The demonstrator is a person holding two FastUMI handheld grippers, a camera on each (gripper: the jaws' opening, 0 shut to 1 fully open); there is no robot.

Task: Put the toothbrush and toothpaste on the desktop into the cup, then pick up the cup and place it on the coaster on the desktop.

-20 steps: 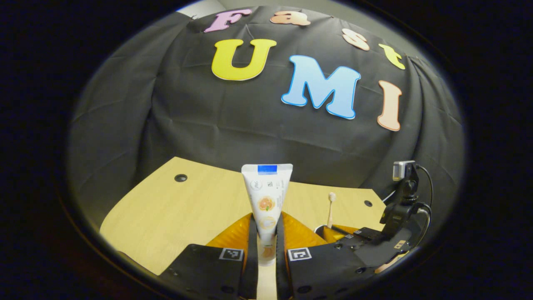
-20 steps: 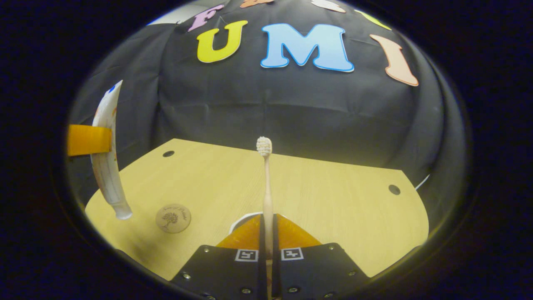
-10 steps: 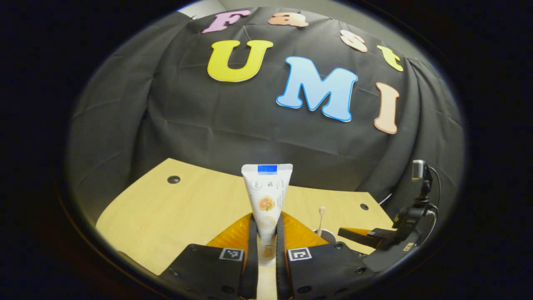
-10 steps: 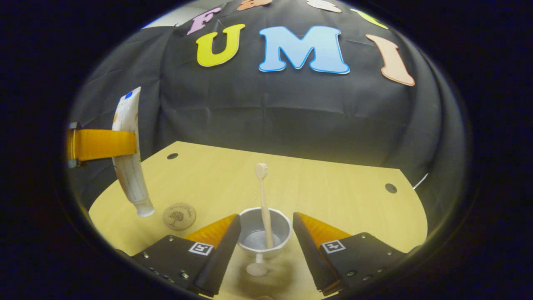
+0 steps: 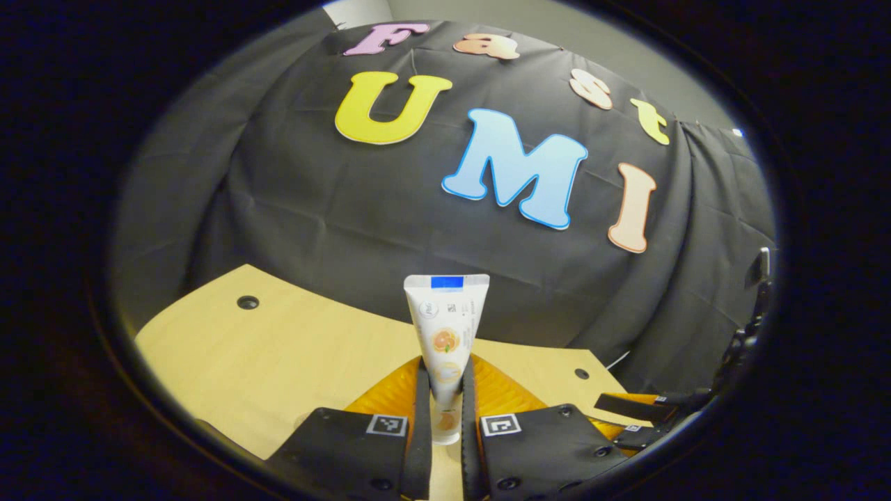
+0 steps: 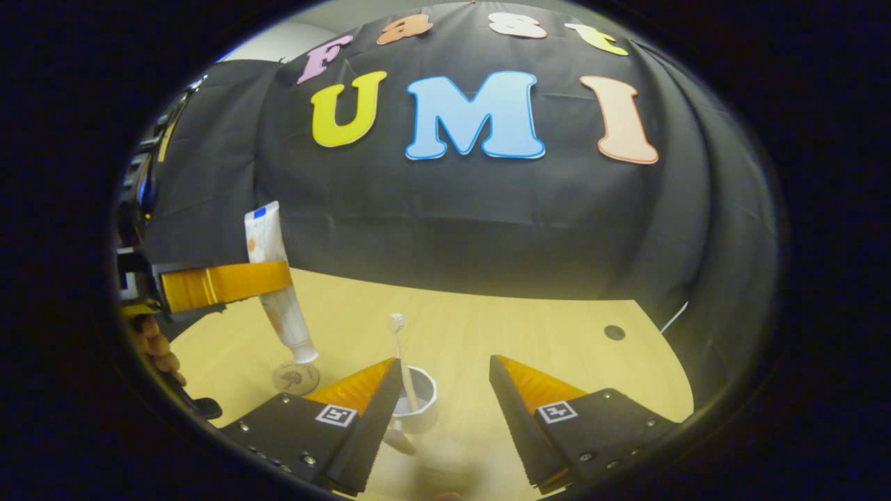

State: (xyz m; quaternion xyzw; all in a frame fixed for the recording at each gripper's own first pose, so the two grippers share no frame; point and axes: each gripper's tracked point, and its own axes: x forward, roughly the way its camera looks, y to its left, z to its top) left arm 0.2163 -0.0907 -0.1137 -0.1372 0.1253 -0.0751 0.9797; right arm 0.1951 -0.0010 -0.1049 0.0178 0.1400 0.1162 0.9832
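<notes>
While one toothpaste tube [image 5: 445, 334] stands cap-down, pinched between the left tongs [image 5: 445, 410], the right tongs [image 6: 442, 396] hang spread wide with nothing between their fingers. One white cup [image 6: 416, 402] sits on the bench [image 6: 529, 334], holding one toothbrush [image 6: 401, 355] upright, bristles up. One round coaster [image 6: 296, 378] lies just left of the cup, apart from it, with the tube's cap hovering just above it. Right of the cup the bench runs bare to its curved edge. The right gripper view shows a hand [image 6: 156, 348] holding the left tongs.
</notes>
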